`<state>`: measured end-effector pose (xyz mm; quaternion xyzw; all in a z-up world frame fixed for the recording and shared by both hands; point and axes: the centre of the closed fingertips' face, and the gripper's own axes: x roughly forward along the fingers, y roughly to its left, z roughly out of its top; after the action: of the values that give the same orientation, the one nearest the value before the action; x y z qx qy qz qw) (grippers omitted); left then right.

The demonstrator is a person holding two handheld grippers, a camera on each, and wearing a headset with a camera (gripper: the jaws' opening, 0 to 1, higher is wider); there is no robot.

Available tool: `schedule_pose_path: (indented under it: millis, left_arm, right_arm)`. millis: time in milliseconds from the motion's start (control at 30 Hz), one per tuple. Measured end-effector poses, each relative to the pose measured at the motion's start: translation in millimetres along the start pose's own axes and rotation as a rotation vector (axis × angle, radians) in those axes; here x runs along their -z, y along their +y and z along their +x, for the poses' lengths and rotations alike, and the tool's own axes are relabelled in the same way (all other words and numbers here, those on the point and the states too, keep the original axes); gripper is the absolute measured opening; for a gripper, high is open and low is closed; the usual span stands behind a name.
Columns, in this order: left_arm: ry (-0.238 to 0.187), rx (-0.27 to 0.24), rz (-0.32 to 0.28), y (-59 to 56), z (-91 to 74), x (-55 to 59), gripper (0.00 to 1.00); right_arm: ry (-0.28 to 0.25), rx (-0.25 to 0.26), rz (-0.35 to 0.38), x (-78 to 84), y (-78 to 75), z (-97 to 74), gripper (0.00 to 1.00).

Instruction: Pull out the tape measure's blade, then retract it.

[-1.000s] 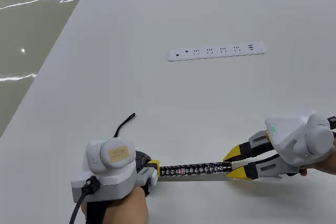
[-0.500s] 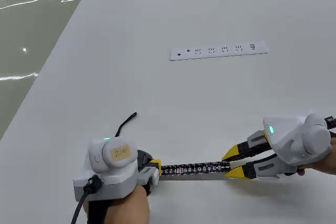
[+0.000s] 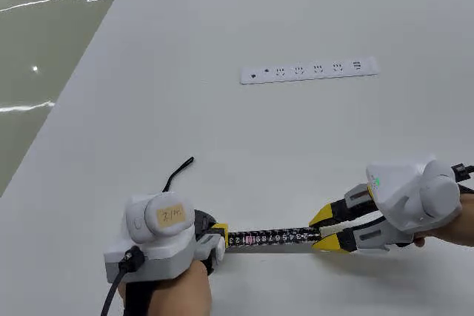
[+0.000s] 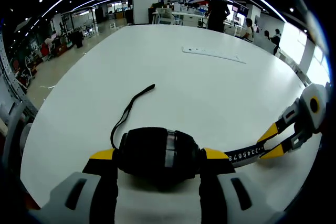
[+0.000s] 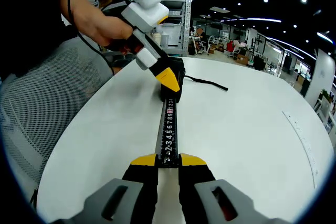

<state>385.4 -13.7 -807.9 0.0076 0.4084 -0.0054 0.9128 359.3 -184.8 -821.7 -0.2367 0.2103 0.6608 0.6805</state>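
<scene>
The black tape measure case (image 4: 157, 150) sits on the white table between the yellow-tipped jaws of my left gripper (image 4: 158, 155), which is shut on it. In the head view the case (image 3: 202, 223) and left gripper (image 3: 216, 238) are at the bottom left. The black numbered blade (image 3: 274, 238) runs right from the case, low over the table, to my right gripper (image 3: 326, 231). In the right gripper view the blade (image 5: 169, 135) ends between the jaws of my right gripper (image 5: 168, 159), shut on its tip.
A white power strip (image 3: 309, 70) lies flat farther back on the table. The case's thin black wrist strap (image 3: 176, 174) trails away to the far left. The table's left edge (image 3: 67, 86) drops to a shiny floor.
My right gripper has moved a little left toward the case, and the exposed blade is slightly shorter. The left gripper holds still on the case.
</scene>
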Motion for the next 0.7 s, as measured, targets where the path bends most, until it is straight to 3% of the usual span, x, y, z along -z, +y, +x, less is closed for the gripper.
schedule_pose_path:
  millis: [700]
  left_arm:
    - [-0.002,0.004,0.003,1.8,0.0,0.5,0.58]
  right_arm:
    - [-0.006,-0.002,0.002,-4.8,0.3,8.3,0.14]
